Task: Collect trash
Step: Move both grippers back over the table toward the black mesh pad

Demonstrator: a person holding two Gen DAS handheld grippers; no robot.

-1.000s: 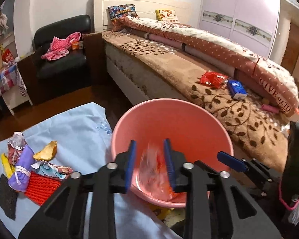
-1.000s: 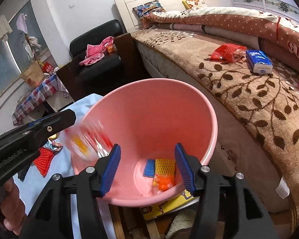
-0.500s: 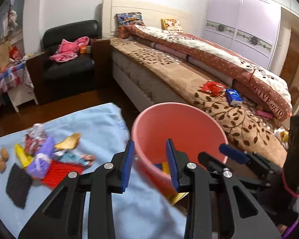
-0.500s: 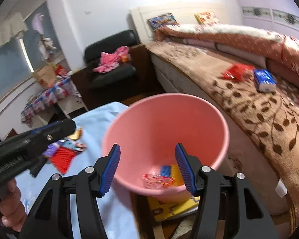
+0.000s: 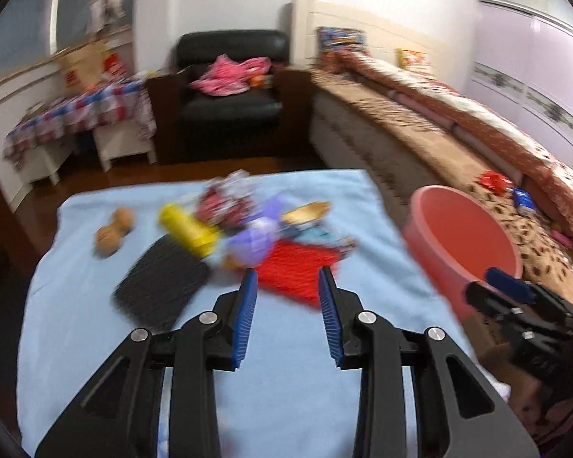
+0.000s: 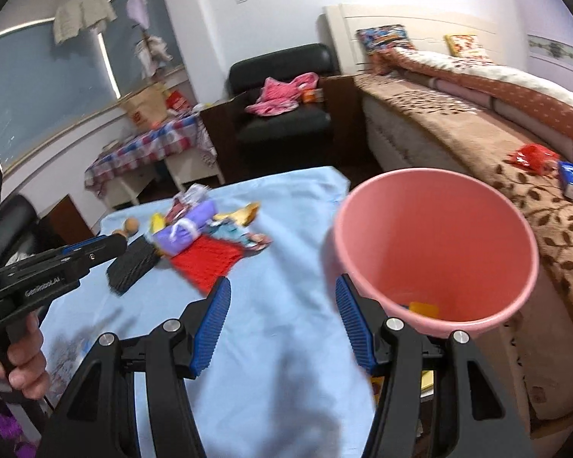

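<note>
Trash point(image 5: 248, 229) lies in a loose heap on the light blue cloth point(image 5: 286, 381), and through my left wrist camera I see it blurred: a red mesh piece point(image 5: 294, 271) nearest, a black mesh piece point(image 5: 160, 282) to its left, a yellow packet point(image 5: 187, 229), a purple bundle point(image 5: 252, 240), and two brown nuts point(image 5: 110, 233) off by themselves at the left. My left gripper point(image 5: 286, 290) hangs just short of the red mesh with its jaws apart and nothing between them. The pink bin point(image 5: 462, 244) sits off the cloth's right edge, beside the bed point(image 5: 439, 160), and the tip of my right gripper point(image 5: 508, 286) pokes in front of it.

From the right wrist camera, my right gripper point(image 6: 282, 297) also stands with jaws apart and empty, above bare cloth. The pink bin point(image 6: 435, 236) is just to its right, with a yellow scrap point(image 6: 424, 307) visible at the bottom. The heap point(image 6: 206, 229) lies further back on the cloth point(image 6: 286, 343). My left gripper point(image 6: 107, 246) comes in from the left toward the black mesh, a hand point(image 6: 19, 362) wrapped around its grip.
</note>
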